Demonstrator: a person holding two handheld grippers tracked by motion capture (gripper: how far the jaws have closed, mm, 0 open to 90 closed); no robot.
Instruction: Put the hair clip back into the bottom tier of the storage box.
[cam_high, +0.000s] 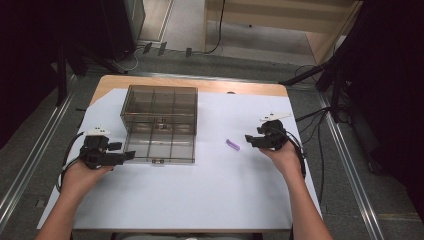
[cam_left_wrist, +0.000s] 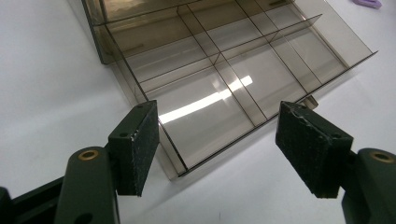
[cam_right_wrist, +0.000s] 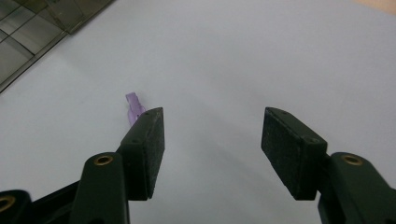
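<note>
**Box is open, purple piece waiting to go in**

So the box (cam_high: 159, 125) sits near the middle of the worktop (cam_high: 210, 195), lid flipped up at the back and the divided tray lying flat toward the person. My guess is it's laid open like that so something small can be dropped straight into a compartment.

The left gripper (cam_high: 125, 152) is at the box's front left corner, jaws spread wide with nothing between them. In the left gripper view the corner of the tray (cam_left_wrist: 210, 93) sits right ahead of the gap, so it looks parked there to steady the box if it slides.

The purple piece (cam_high: 233, 145) lies loose on the worktop to the right of the box, near it but apart. The right gripper (cam_high: 251, 139) is just right of the piece, jaws fully apart and empty. In its own view the piece (cam_right_wrist: 134, 106) sits just off the left jaw, not yet lined up in the gap, so it needs a small shift before closing.
</note>
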